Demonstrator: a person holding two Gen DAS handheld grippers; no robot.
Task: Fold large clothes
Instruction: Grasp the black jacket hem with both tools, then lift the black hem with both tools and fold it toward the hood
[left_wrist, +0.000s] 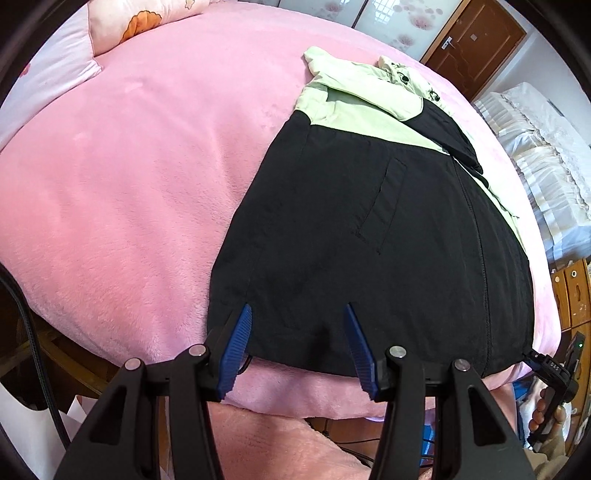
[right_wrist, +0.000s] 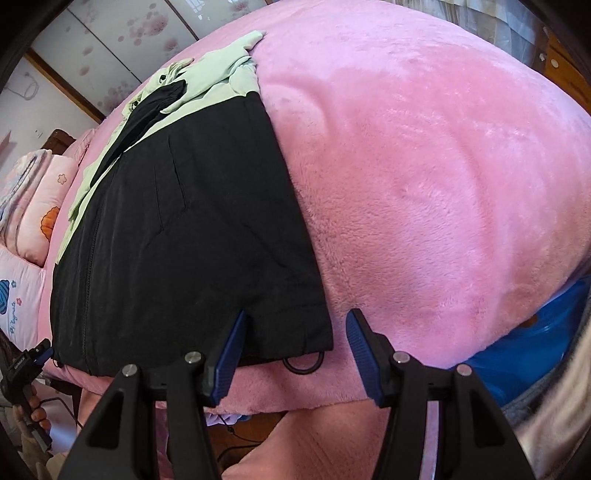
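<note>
Black-and-mint jacket flat on the plush pink blanket
Left tool and right tool gape wide at its matte hem — gripping nothing

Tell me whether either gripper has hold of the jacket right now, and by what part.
Neither does. The left gripper and right gripper are both open at the hem of the black and green jacket, which lies flat on the pink blanket.

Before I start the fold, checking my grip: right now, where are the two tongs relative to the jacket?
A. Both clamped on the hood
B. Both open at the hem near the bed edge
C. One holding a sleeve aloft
B: left tongs and right tongs gape open at the jacket hem.
</note>
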